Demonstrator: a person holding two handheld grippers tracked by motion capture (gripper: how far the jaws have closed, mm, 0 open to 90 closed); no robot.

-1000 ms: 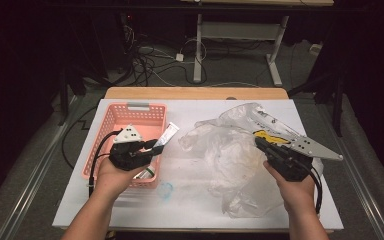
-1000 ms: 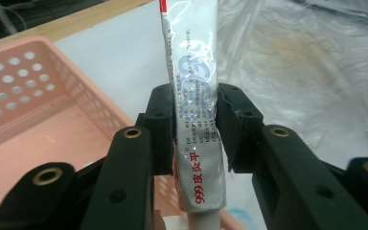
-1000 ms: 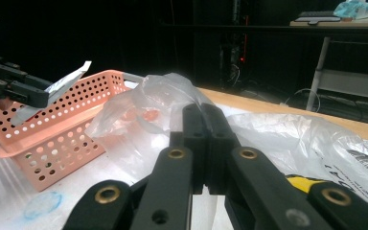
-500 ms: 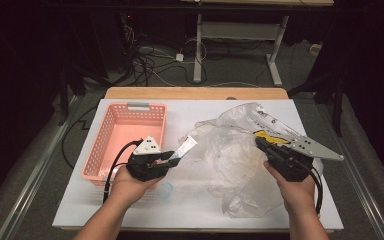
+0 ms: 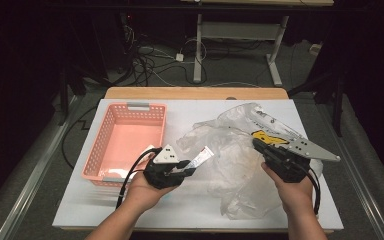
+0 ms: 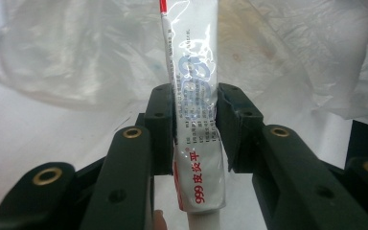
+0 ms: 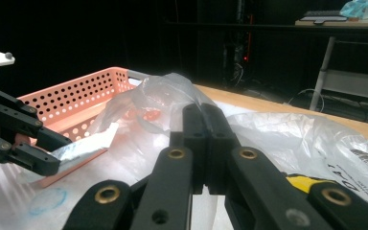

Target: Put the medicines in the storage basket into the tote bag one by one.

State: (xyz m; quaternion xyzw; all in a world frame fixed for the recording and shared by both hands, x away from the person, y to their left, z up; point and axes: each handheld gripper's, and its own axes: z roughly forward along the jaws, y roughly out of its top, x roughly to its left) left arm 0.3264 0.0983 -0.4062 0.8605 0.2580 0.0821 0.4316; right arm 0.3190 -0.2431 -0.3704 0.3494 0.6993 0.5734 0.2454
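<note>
Count of what lay before me at that moment.

One desk (image 5: 130,210), white-topped with a wooden far edge.

One pink perforated plastic basket (image 5: 100,145), rectangular, on the left part of the desk; I saw nothing lying in the part of its floor that showed.

One large crumpled clear plastic bag (image 5: 230,150), spread over the middle and right of the desk, with black print and a yellow patch near its right side.

One silver foil ointment tube (image 6: 194,81) with red and blue print. It was clamped crosswise between the two pads of my left tool (image 5: 192,167), its flat crimped end sticking out past the pads. It was held above the desk, between the basket and the bag, with its far end over the bag's near left edge.

Two tools, one in each of my hands. The left tool was narrowed onto the tube, both pads pressing its sides. My right tool (image 7: 204,124) had its two jaws brought fully together, a fold of the clear bag pinched between them.

One faint blue ring mark (image 7: 48,201) on the desk surface near my left hand (image 5: 142,192).
</note>
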